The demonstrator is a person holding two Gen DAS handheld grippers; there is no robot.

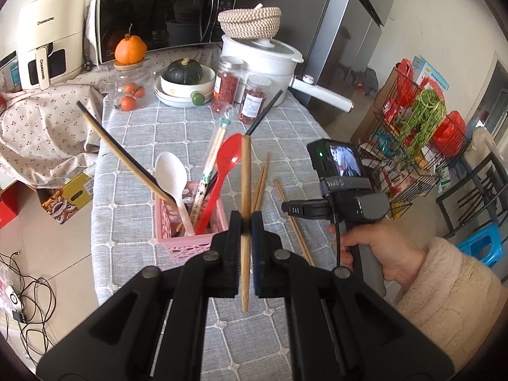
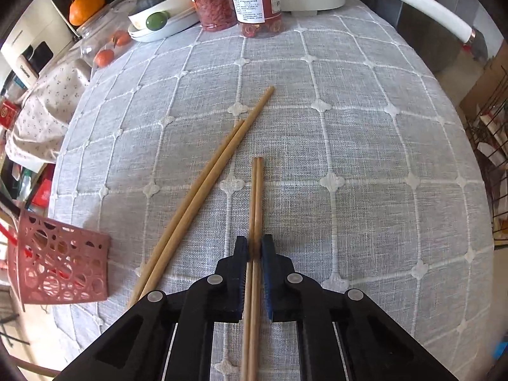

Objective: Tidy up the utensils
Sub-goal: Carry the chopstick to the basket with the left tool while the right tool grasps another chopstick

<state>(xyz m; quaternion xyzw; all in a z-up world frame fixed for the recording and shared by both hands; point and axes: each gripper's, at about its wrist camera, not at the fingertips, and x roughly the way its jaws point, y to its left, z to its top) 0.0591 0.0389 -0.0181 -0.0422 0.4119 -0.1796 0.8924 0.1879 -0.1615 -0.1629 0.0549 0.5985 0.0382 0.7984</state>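
Left hand-held gripper is closed on a single bamboo chopstick, held near its middle, standing nearly upright, with a short length hanging below the jaws. The pink basket sits at about 10 o'clock from that gripper on the grey checked tabletop and already carries a white spoon, a red spoon, wrapped chopsticks and dark-tipped chopsticks leaning outward. Right hand-held gripper is pointing steeply down, jaws closed around a pair of chopsticks that lie on the cloth; a second pair lies just beside, at about 10 o'clock, crossing slightly. Risks, as judged: (1) two round sticks pinched side by side can roll over each other, so one may slip out on lifting, especially as the grip looks to sit toward one end rather than the middle, leaving the long end to droop. (2) Fingertips are low against the cloth; a lift could snag the tablecloth and drag the neighbouring pair. (3) The left stick can pivot in the pads if its lower end strikes the basket rim. (4) The basket is light and crowded with tall, leaning utensils; a hard insert could tip it or push one out. (5) Both hands work close together; a collision over the basket is possible.
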